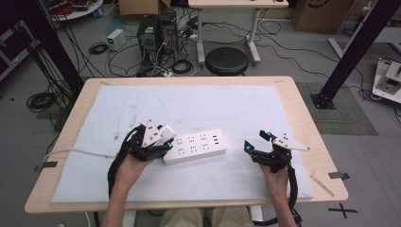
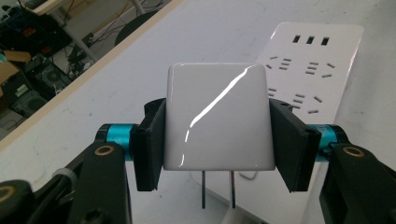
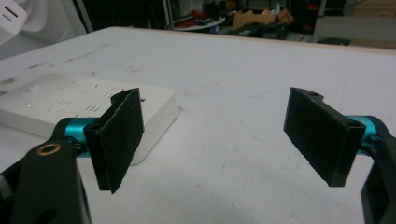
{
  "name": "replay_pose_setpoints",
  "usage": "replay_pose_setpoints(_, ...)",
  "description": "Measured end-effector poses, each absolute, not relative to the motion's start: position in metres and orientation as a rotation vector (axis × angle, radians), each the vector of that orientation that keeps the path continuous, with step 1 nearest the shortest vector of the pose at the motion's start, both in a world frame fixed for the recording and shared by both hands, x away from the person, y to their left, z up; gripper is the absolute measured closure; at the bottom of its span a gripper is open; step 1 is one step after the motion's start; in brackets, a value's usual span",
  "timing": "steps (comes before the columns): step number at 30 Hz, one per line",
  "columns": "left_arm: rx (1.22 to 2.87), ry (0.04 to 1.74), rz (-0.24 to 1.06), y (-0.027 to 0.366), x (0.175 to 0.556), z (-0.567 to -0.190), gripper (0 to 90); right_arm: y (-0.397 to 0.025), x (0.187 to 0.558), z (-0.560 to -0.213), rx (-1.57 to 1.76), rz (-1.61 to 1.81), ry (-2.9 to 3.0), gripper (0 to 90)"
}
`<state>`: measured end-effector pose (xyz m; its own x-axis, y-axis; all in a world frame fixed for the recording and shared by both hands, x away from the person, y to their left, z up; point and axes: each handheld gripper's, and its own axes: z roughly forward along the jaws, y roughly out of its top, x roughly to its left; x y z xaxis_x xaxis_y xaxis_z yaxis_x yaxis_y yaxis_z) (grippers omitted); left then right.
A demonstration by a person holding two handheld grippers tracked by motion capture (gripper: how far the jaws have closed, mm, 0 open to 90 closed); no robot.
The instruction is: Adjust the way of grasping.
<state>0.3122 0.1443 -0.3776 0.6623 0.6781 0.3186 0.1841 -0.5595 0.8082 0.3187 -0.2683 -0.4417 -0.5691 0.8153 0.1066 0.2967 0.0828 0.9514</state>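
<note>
Two hands come in from the near edge, each w/ a gripper. Left hand (image 1: pixel 135 166) angles up & right, wrist bent; left gripper (image 2: pixel 217 128) has its fingers (image 2: pixel 150 140) pinching a white charger (image 2: pixel 217 119) from both sides, 2 metal prongs pointing down just above the near-left end of the power strip (image 2: pixel 317 60). In the high view the charger (image 1: pixel 166 133) sits at the strip's (image 1: pixel 196 146) left end; can't tell if prongs touch it. Right hand (image 1: pixel 275 178) lies nearer the right edge, forearm straight up from the near side; right gripper (image 3: pixel 224 135) has fingers (image 3: pixel 119 135) spread wide, nothing between them, hovering low over the pad, well apart from the strip (image 3: pixel 70 109) on its left.

Tabletop (image 1: pixel 302 109) is light wood, covered by a scuffed white pad (image 1: pixel 213 101); strip lies near the middle, slightly tilted. A white cord (image 1: pixel 75 151) runs off the left side. Beyond the far edge: black round stool (image 1: pixel 227 60), PC towers (image 1: pixel 156 33), tangled cables on grey floor, black frame posts (image 1: pixel 352 52) left & right.
</note>
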Motion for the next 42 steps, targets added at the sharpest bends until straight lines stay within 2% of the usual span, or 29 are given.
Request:
replay_pose_setpoints(17, 2.073, 0.591, 0.987, 0.108, 0.281, -0.394, 42.4, -0.262, 0.318, -0.433, 1.091, 1.555, 2.027, 21.0)
replay_pose_setpoints(31, 2.01, 0.38, 1.25, 0.075, 0.258, -0.409, 42.4, -0.244, 0.318, -0.42, 1.059, 1.765, 2.098, 21.0)
replay_pose_setpoints(42, 1.935, 0.242, 1.341, 0.057, 0.245, -0.414, 42.4, -0.224, 0.315, -0.41, 0.937, 1.875, 2.207, 21.0)
